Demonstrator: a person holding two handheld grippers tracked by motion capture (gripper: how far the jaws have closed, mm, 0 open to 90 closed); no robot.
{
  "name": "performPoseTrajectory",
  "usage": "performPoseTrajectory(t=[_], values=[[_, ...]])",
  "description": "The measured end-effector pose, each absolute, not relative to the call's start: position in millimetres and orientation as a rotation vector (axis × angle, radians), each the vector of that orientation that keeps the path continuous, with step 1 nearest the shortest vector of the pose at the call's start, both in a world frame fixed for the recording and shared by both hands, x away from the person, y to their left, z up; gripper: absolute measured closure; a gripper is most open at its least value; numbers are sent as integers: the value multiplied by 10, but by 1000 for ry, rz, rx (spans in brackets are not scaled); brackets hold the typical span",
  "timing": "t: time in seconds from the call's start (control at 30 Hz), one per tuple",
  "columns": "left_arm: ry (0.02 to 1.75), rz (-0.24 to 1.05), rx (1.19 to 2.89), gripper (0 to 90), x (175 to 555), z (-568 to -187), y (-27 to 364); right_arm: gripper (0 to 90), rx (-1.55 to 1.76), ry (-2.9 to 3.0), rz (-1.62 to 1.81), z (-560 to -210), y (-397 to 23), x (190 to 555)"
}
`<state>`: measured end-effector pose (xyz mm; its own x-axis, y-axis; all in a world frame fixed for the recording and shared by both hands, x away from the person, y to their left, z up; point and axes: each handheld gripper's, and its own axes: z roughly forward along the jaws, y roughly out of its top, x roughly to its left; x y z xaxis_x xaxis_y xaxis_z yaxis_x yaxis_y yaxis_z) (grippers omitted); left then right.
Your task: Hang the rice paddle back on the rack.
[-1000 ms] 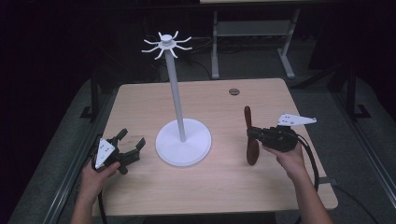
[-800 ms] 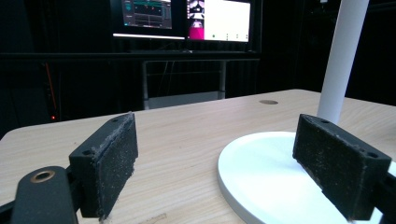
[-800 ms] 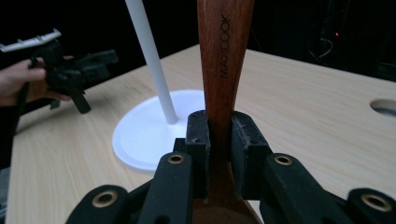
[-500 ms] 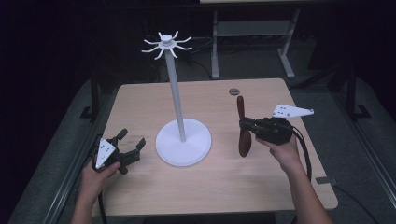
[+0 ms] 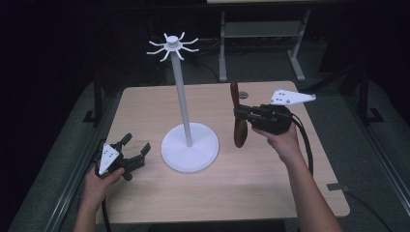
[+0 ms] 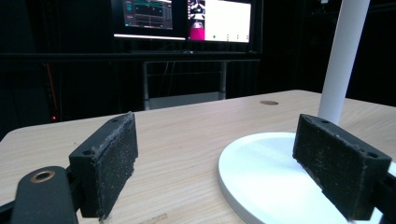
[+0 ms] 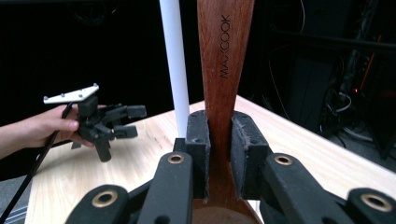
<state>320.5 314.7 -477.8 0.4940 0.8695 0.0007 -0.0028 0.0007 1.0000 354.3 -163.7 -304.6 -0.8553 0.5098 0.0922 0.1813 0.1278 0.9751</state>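
The right gripper (image 5: 241, 115) has its pads clamped on the narrow neck of a wooden spatula (image 5: 236, 116), which stands upright between them, handle above the jaws and blade below, clear of the table (image 5: 270, 193). In the right gripper view the handle (image 7: 224, 51) rises straight out of the pinch, with the white stand's pole (image 7: 175, 65) just behind it; how near it is cannot be judged. The left gripper (image 5: 131, 152) sits low with its jaws wide and nothing between them, the stand's round base (image 6: 271, 177) just ahead.
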Motion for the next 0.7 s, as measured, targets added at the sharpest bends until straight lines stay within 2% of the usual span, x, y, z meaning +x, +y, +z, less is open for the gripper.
performPoseTrajectory(t=[0.7], values=[[821, 824, 1397, 133, 3202, -4779, 3152, 779, 524, 2088, 1873, -2501, -1278, 3687]])
